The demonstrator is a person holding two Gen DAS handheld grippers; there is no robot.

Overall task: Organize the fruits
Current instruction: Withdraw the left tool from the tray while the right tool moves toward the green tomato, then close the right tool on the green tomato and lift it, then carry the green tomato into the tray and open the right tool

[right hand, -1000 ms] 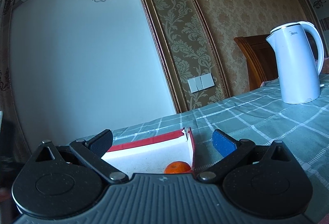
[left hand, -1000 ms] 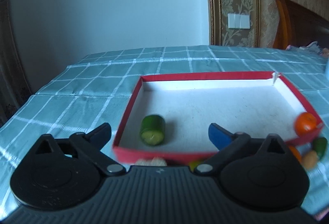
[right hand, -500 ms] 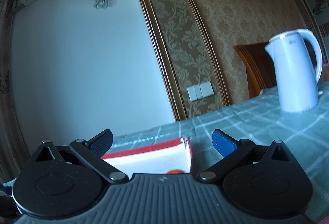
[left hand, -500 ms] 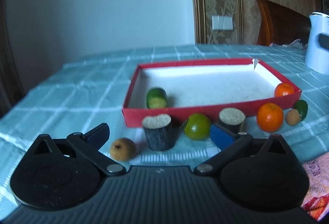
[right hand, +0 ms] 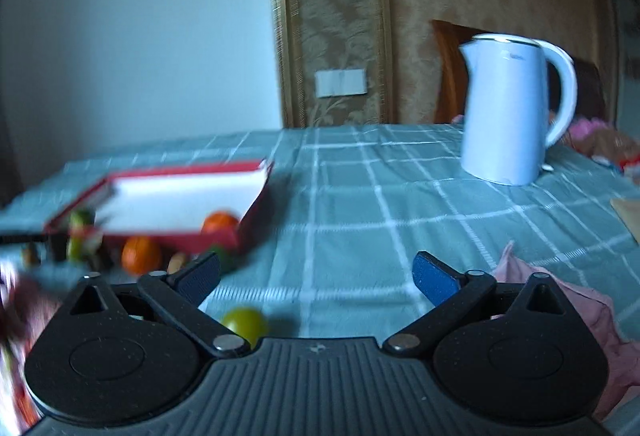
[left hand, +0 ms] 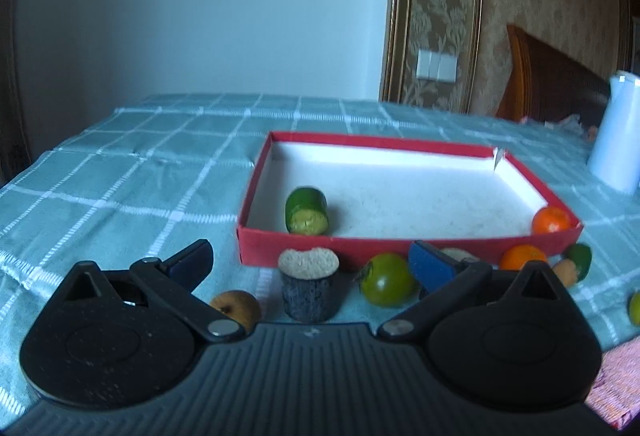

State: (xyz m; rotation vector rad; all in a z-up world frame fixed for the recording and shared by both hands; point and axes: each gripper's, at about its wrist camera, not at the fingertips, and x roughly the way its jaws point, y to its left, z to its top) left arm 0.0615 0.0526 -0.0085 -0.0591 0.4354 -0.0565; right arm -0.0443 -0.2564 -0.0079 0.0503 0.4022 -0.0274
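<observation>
A red box (left hand: pixel 408 246) with a white floor holds a green cucumber piece (left hand: pixel 306 211) at its near left and an orange (left hand: pixel 551 220) at its near right. In front of it lie a brown fruit (left hand: pixel 236 308), a dark stump-like piece (left hand: pixel 308 284), a green tomato (left hand: pixel 385 279), another orange (left hand: pixel 522 257) and small green and tan pieces (left hand: pixel 576 264). My left gripper (left hand: pixel 308 264) is open and empty, just short of this row. My right gripper (right hand: pixel 316 276) is open and empty, right of the box (right hand: pixel 216 238), with a small green fruit (right hand: pixel 245 322) under its left finger.
A white kettle (right hand: pixel 508 108) stands at the back right on the green checked tablecloth (right hand: pixel 360 204). A pink cloth (right hand: pixel 568 316) lies near the right gripper. The wall and a wooden headboard are behind the table.
The left gripper has drawn back from the box, so the row of fruits in front of it shows. The right gripper has tilted down and swung, bringing the table, kettle and fruits into view.
</observation>
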